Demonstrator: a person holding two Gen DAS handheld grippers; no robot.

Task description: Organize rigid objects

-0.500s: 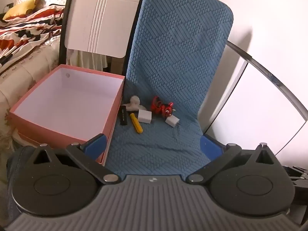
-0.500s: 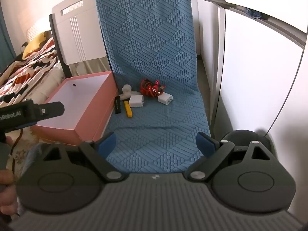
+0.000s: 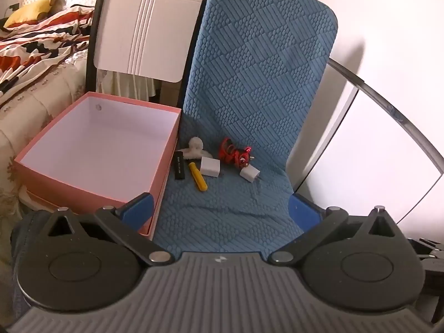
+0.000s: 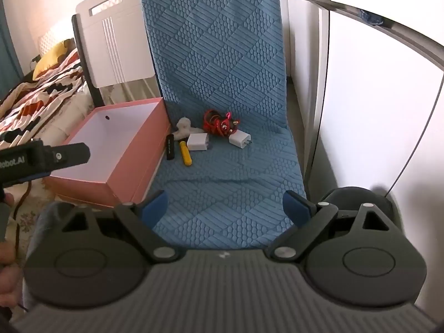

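Note:
Small objects lie at the back of a blue padded chair seat (image 3: 222, 199): a black stick (image 3: 179, 165), a yellow stick (image 3: 198, 176), a white claw clip (image 3: 194, 147), two white charger cubes (image 3: 210, 166) (image 3: 249, 174) and a red keychain toy (image 3: 236, 156). An open pink box (image 3: 91, 149) with a white inside stands left of them. They also show in the right wrist view: black stick (image 4: 170, 147), yellow stick (image 4: 185, 153), chargers (image 4: 197, 141) (image 4: 239, 140), red toy (image 4: 220, 123), box (image 4: 116, 149). My left gripper (image 3: 220, 211) and right gripper (image 4: 224, 208) are open and empty, near the seat's front edge.
A white chair back (image 3: 144, 27) stands behind the box. A bed with a patterned blanket (image 3: 36, 44) lies at the left. A white cabinet with a metal edge (image 4: 374, 83) is at the right. The left gripper's body (image 4: 41, 158) shows at the left of the right wrist view.
Both views have shifted only slightly; the objects sit a little lower in the right wrist view. Nothing was taken hold of or moved.

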